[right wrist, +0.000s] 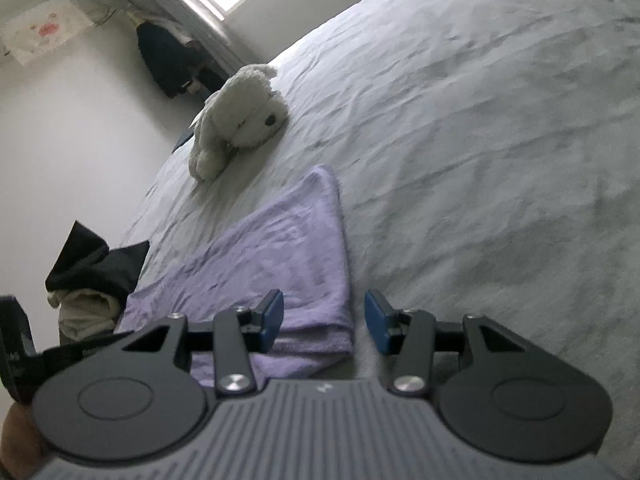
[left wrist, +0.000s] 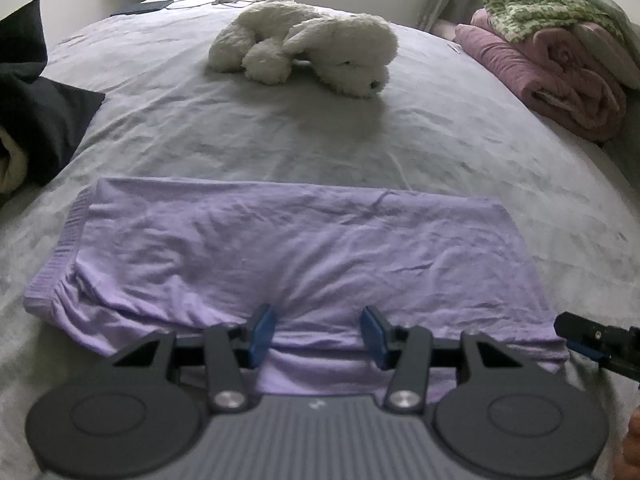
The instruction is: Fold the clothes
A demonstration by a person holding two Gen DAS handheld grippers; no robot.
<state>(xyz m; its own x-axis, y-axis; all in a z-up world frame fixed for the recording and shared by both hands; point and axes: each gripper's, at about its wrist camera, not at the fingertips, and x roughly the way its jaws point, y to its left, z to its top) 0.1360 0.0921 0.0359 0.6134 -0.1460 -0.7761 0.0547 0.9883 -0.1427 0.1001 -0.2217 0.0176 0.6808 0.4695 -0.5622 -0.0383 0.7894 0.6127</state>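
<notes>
A lilac garment (left wrist: pixel 288 256) lies folded in a wide rectangle on the grey bed sheet (left wrist: pixel 280 132), ribbed waistband at its left end. My left gripper (left wrist: pixel 318 330) is open and empty, just above the garment's near edge at its middle. My right gripper (right wrist: pixel 324 322) is open and empty over the garment's right near corner (right wrist: pixel 320 320). The garment shows in the right wrist view (right wrist: pixel 272 256). The right gripper's tip shows at the right edge of the left wrist view (left wrist: pixel 592 338).
A white plush dog (left wrist: pixel 312 44) lies on the bed beyond the garment, also in the right wrist view (right wrist: pixel 236 120). Dark clothes (left wrist: pixel 36 116) lie at the left. A pile of pink and green-patterned fabrics (left wrist: pixel 560 52) sits at the far right.
</notes>
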